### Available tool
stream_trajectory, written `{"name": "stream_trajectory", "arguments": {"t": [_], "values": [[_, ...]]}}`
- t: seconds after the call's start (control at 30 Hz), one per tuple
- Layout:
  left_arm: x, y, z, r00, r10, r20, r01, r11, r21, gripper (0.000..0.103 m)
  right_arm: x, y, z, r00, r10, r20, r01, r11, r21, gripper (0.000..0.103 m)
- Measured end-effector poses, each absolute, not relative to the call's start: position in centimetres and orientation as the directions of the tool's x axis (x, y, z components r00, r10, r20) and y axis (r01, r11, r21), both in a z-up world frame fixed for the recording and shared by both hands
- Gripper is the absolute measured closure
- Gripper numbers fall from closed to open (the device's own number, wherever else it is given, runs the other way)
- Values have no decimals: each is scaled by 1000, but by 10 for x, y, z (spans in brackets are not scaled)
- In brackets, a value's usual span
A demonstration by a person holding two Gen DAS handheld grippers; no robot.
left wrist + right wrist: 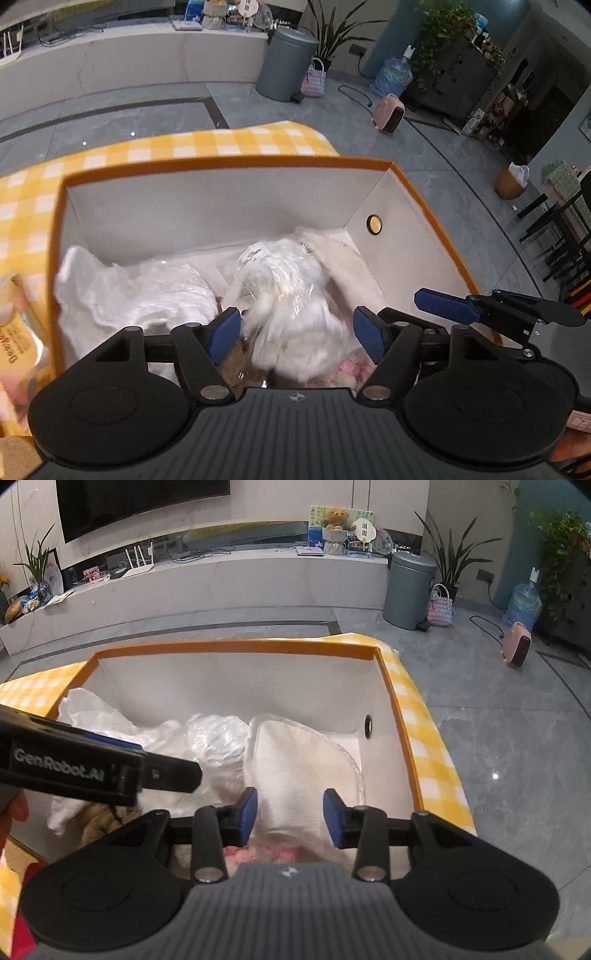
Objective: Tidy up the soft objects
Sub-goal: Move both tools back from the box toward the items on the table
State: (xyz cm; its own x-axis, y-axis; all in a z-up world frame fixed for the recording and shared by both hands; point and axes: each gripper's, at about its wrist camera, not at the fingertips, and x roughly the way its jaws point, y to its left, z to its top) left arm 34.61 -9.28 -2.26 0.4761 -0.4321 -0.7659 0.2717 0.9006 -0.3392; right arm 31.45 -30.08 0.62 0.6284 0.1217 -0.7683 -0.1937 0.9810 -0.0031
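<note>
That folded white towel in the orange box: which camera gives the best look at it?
The right wrist view. The white towel lies in plain sight ahead of the open right gripper, against the box wall. In the left wrist view the towel is partly hidden behind a plastic-wrapped white toy.

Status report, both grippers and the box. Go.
Left gripper open over plastic-wrapped white plush. Right gripper open, empty, over white cloth. Orange box holding soft items. Nothing blocking.
</note>
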Motion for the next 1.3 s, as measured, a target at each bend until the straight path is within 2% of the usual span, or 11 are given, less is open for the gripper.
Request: {"name": "stream_trajectory", "arguments": {"t": [0.07, 0.23, 0.3, 0.57, 0.73, 0.97, 1.13, 1.3], "values": [[341, -91, -13, 488, -438, -755, 271, 898, -347, 21, 311, -300, 12, 628, 124, -768, -200, 980, -5, 54], [320, -84, 14, 538, -441, -718, 276, 897, -345, 21, 295, -296, 33, 636, 146, -758, -199, 980, 21, 47], [307, -81, 26, 571, -437, -695, 285, 899, -332, 21, 284, -293, 42, 646, 155, -747, -201, 979, 30, 41], [230, -59, 58, 710, -415, -569, 330, 910, -251, 21, 213, -268, 81, 768, 196, -610, -198, 978, 65, 38], [183, -39, 61, 761, -398, -512, 329, 918, -223, 21, 166, -247, 85, 804, 237, -546, -205, 971, 120, 37], [142, -4, 48, 790, -315, -526, 261, 949, -177, 21, 120, -206, 70, 799, 282, -530, -219, 959, 181, 37], [131, 32, 30, 779, -280, -561, 186, 957, -221, 21, 104, -177, 56, 775, 322, -544, -249, 946, 205, 37], [126, 69, 9, 749, -285, -598, 143, 951, -275, 21, 94, -146, 35, 752, 329, -571, -305, 942, 141, 37]]}}
